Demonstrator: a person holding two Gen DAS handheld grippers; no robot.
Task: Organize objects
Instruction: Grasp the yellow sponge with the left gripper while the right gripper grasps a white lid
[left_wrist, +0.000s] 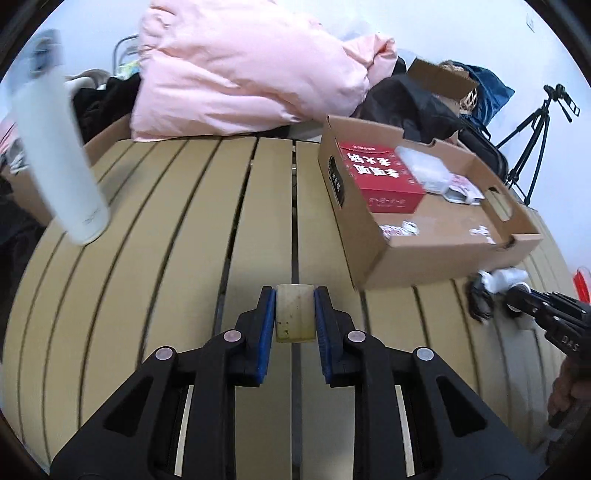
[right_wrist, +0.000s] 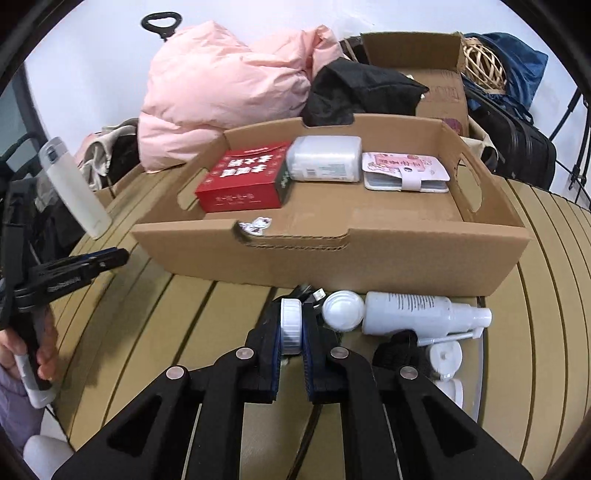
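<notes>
My left gripper is shut on a small cream block, held over the slatted table; it also shows at the left in the right wrist view. My right gripper is shut on a small white ribbed jar, just in front of the cardboard tray. The tray holds a red box, a white packet and a pink card wallet. A white spray bottle and a round white cap lie beside my right gripper.
A white thermos stands at the table's left edge. A pink duvet, black clothes, another cardboard box and bags are piled behind. A tripod stands at the right. More white caps lie on the table.
</notes>
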